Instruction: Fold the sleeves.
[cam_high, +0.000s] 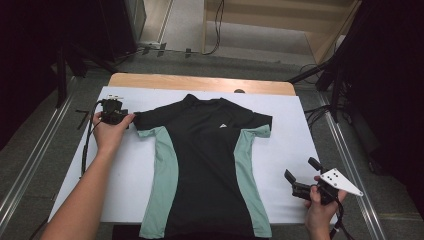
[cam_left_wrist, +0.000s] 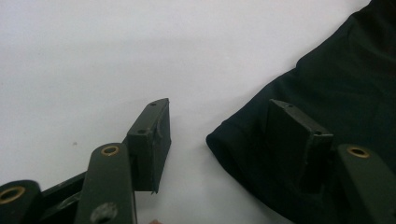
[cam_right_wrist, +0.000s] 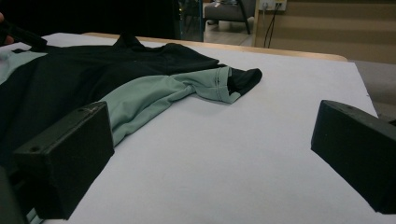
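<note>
While the black-and-green sports shirt (cam_high: 202, 165) lies flat, face up, along the middle of the white table (cam_high: 295, 130), collar at the far edge, the left gripper (cam_left_wrist: 217, 140) sits at the far-left sleeve (cam_left_wrist: 327, 93), jaws apart, one over the cuff, the other on bare table. The right gripper (cam_high: 304, 178) hovers near the right edge, jaws spread, well clear of cloth. Likely a fold is starting; next, the left jaws must close on the cuff.

Bright, even overhead light on the white table (cam_high: 300, 130); dark surroundings, soft close-up blur.
</note>
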